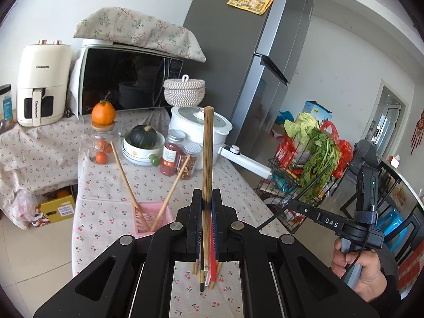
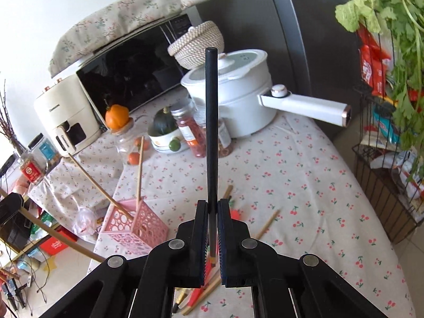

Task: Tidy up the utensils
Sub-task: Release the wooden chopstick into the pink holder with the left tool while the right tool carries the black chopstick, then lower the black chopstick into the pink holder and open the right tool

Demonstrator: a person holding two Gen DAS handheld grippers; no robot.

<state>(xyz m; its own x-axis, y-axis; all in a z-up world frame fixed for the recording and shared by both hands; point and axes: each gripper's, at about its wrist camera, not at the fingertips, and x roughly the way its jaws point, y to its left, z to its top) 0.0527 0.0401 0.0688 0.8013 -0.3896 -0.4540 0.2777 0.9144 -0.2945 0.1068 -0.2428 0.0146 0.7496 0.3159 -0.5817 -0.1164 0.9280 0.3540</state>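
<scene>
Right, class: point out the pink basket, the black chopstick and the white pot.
pink basket [image 2: 132, 222], right wrist view, on its perforated side wall.
black chopstick [image 2: 212, 122], right wrist view, on its shaft above the jaws.
white pot [image 2: 246, 106], right wrist view, on its side wall.

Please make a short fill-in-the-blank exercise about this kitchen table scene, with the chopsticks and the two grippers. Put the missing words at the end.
1. The left gripper is shut on a ____ chopstick of light brown wood.
2. The right gripper is shut on a chopstick whose colour is ____.
3. Two wooden chopsticks already stand in the ____ basket on the table.
4. On the glass jar's lid sits an ____.

Missing words: wooden; black; pink; orange
</scene>
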